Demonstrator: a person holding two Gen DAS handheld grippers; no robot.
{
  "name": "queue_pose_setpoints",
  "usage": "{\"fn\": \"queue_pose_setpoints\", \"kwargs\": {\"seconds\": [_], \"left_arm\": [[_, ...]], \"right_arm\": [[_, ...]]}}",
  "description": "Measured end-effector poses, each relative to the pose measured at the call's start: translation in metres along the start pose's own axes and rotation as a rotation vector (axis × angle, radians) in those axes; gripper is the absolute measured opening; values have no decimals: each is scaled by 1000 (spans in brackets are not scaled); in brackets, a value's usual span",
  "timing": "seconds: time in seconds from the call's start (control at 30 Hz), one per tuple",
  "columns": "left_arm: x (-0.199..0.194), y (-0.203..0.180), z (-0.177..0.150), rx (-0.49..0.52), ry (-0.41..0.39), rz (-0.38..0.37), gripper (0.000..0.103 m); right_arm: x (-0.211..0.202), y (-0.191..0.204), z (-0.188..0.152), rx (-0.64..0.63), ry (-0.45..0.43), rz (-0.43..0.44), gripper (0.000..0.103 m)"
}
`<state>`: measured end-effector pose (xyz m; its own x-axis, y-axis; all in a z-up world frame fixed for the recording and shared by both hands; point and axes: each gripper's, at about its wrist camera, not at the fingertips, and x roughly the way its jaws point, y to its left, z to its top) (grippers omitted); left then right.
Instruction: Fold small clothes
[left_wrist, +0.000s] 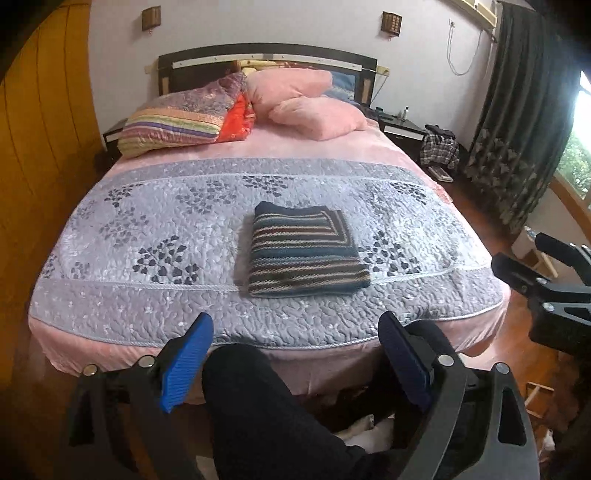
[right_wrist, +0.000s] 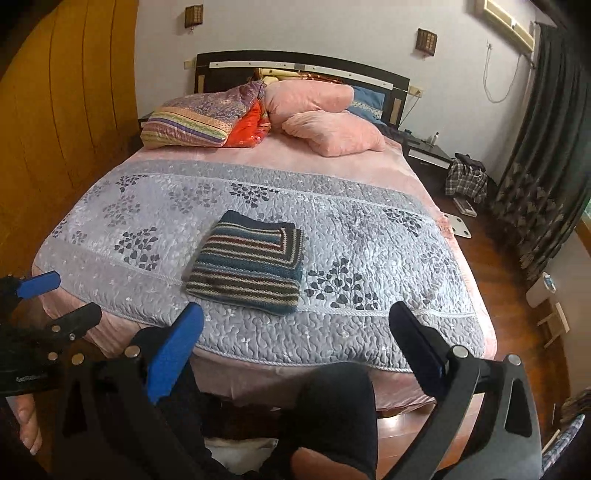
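A striped knit garment (left_wrist: 304, 251) (right_wrist: 249, 262) lies folded into a neat rectangle on the grey quilted bedspread (left_wrist: 147, 236) (right_wrist: 369, 236), near the foot of the bed. My left gripper (left_wrist: 295, 328) is open and empty, held back off the foot of the bed above a person's dark-trousered knee (left_wrist: 258, 398). My right gripper (right_wrist: 295, 321) is open too, with nothing between its blue pads, well short of the garment. In the left wrist view the right gripper (left_wrist: 524, 254) shows at the right edge; in the right wrist view the left gripper (right_wrist: 55, 295) shows at the left edge.
Pink pillows (left_wrist: 317, 114) and a striped folded quilt (left_wrist: 177, 125) lie at the headboard end. Wooden wardrobe (left_wrist: 37, 166) stands on the left. Nightstand (left_wrist: 402, 129), plaid clothes (left_wrist: 439, 147), dark curtain (left_wrist: 517, 147) and wooden floor (right_wrist: 517, 314) are on the right.
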<state>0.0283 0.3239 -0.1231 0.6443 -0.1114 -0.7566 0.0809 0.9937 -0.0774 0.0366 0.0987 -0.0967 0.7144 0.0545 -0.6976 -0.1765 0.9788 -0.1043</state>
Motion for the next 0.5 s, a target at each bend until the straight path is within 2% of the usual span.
{"fn": "queue_pose_setpoints", "kwargs": {"seconds": [0.5], "left_arm": [[-8, -5, 5, 6, -14, -3, 91]], "right_arm": [[-7, -4, 3, 8, -14, 10, 100]]}}
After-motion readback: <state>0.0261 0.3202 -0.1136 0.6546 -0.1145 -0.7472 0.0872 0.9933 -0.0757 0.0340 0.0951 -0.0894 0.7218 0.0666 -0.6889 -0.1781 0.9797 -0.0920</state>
